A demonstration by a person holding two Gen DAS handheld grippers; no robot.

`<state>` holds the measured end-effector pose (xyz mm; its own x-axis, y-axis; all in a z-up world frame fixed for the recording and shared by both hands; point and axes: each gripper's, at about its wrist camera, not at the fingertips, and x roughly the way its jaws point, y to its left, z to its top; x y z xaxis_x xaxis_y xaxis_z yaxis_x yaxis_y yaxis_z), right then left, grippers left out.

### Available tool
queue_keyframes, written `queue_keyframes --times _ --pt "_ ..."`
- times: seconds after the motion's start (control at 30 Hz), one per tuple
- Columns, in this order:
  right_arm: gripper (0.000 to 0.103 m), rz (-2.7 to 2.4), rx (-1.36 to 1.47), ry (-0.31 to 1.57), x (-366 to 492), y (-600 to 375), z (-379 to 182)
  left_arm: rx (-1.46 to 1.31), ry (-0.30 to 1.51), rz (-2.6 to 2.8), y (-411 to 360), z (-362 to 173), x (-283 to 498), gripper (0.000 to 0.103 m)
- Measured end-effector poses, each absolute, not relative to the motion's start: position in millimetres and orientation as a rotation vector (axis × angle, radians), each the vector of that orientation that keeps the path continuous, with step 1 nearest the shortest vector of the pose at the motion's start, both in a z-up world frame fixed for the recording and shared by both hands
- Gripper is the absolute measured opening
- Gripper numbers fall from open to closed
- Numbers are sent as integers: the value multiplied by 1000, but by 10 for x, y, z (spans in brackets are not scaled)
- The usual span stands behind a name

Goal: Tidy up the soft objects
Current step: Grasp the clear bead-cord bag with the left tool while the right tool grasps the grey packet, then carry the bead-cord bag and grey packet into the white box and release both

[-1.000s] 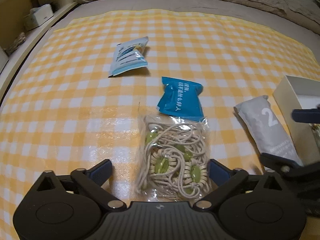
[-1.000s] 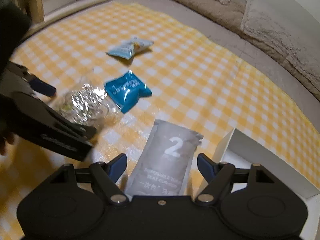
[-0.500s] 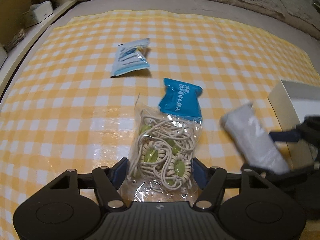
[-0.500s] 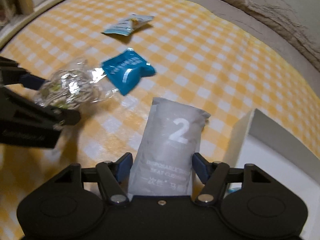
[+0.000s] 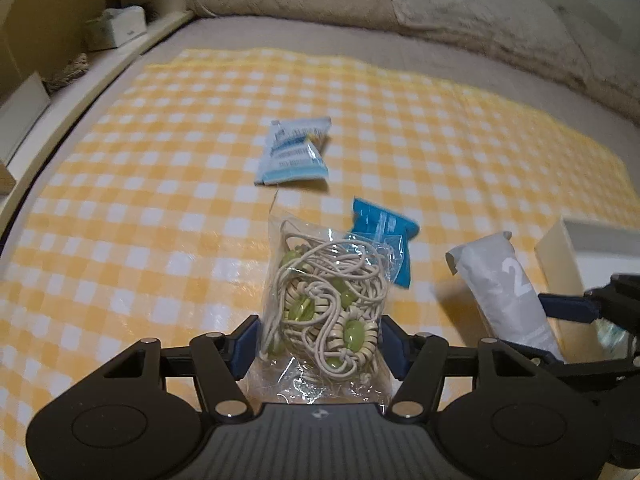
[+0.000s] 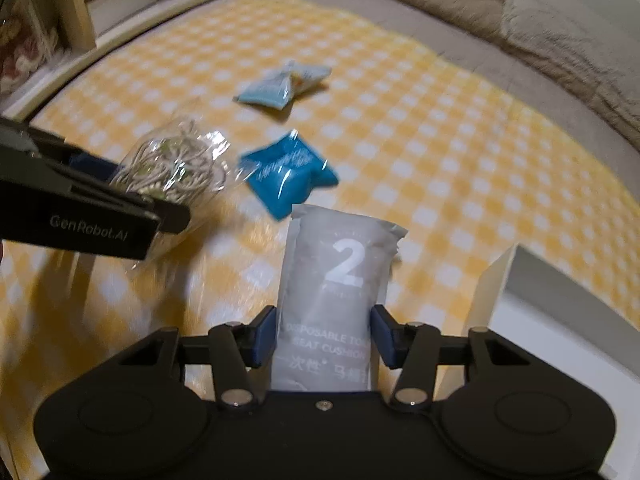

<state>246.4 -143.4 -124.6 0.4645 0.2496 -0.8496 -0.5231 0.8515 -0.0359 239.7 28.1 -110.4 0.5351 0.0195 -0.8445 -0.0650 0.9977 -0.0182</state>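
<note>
On yellow checked cloth [image 5: 160,200] over bed, both tongs apparently gripping packets

Both the left gripper [image 5: 319,344] and right gripper [image 6: 324,338] look matte black, with blue-padded jaws, silver screws and "GenRobot.AI" lettering.

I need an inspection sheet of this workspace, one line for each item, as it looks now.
Surface: yellow checked cloth spread on a bed.
Job's things: clear bag of cords in the left claw; grey pack marked 2 in the right claw; blue pouch and pale blue packet lying on the cloth; white box at the right.
Clutter: nothing seen.
Grippers: left claw closed on the bag, jaws just closing; right claw closed on the pack, jaws just closing.
Cables: nothing seen.
Surroundings: beige blanket behind, shelf at the left.
</note>
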Motion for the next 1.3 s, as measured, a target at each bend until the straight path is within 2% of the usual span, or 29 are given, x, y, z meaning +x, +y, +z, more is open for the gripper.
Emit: queue_keyframes --times 0.63,1.3 --pt "52 449 -198 732 2158 -1850 -514 -117 794 67 193 -469 2025 62" --pt "52 289 -141 591 1769 -2844 -164 -136 695 -73 -368 -294 1967 62"
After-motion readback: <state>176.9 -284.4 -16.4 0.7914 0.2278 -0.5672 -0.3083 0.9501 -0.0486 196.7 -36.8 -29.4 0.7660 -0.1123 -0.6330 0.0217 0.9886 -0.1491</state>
